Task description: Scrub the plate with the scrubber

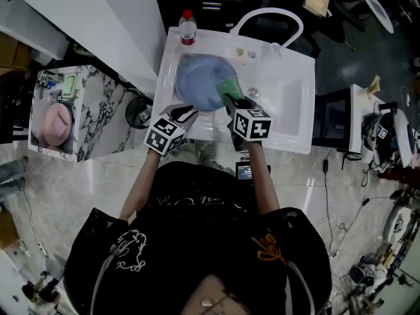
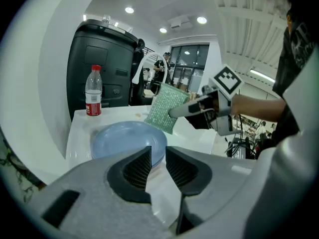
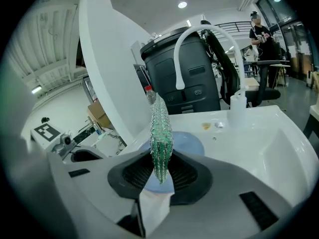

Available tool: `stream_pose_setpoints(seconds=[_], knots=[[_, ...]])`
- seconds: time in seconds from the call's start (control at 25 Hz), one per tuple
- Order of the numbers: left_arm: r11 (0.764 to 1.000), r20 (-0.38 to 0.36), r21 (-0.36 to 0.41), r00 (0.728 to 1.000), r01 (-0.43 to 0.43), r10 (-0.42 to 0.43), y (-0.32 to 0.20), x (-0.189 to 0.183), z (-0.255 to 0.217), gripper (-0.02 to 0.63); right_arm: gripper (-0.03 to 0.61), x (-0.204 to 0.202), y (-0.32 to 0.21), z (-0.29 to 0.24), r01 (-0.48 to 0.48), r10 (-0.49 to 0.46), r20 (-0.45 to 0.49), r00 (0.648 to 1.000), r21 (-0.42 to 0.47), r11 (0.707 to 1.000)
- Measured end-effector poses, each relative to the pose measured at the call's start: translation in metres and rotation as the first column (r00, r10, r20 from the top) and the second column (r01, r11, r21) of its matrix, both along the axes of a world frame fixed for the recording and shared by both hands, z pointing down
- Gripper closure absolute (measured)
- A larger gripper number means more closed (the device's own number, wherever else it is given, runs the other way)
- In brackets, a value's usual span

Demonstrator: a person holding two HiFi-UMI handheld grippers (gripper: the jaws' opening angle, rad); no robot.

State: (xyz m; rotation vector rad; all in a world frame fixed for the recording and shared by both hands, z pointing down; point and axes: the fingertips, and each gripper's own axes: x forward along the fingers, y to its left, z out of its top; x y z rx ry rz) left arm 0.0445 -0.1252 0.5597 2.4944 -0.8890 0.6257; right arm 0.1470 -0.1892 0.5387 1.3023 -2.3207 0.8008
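White sink worktop point(image 1: 289, 110), upper-mid frame, stands on pale tiled floor point(image 1: 59, 195). Left part: blue plate point(image 1: 197, 84) lying flat on it. Upper-left corner: clear bottle point(image 1: 188, 28) w/ red cap, upright. Back edge: white arched faucet point(image 1: 269, 15). Couple small bits point(image 1: 240, 52) near its base, too small to ID. Right part = basin.

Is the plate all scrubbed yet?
Not yet. Done: the right gripper is shut on the scrubber. In hand: it holds it at the plate edge, with the left gripper slightly open by the near rim. Left: the scrubbing itself, it seems.
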Motion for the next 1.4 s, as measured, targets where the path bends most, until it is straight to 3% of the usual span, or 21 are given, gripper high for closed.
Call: stream_pose_setpoints(seconds=[0.32, 0.64, 1.12, 1.4], knots=[[0.998, -0.003, -0.039, 0.999, -0.054, 0.054, -0.028, 0.0, 0.025, 0.531, 0.486, -0.074, -0.079, 0.038, 0.129, -0.131, -0.07, 0.989, -0.027, 0.991], [0.995, -0.026, -0.082, 0.998, -0.051, 0.049, -0.043, -0.01, 0.04, 0.531, 0.486, -0.125, -0.102, 0.091, 0.17, -0.181, -0.064, 0.981, -0.151, 0.974], [0.985, -0.019, -0.147, 0.995, -0.096, 0.094, -0.043, -0.009, 0.059, 0.531, 0.485, -0.083, -0.128, 0.108, 0.006, -0.024, -0.096, 0.995, -0.181, 0.983], [0.974, 0.043, -0.191, 0.99, -0.124, 0.134, -0.033, -0.009, 0.079, 0.531, 0.486, -0.048, -0.135, 0.106, -0.069, 0.04, -0.176, 0.984, -0.161, 0.985]])
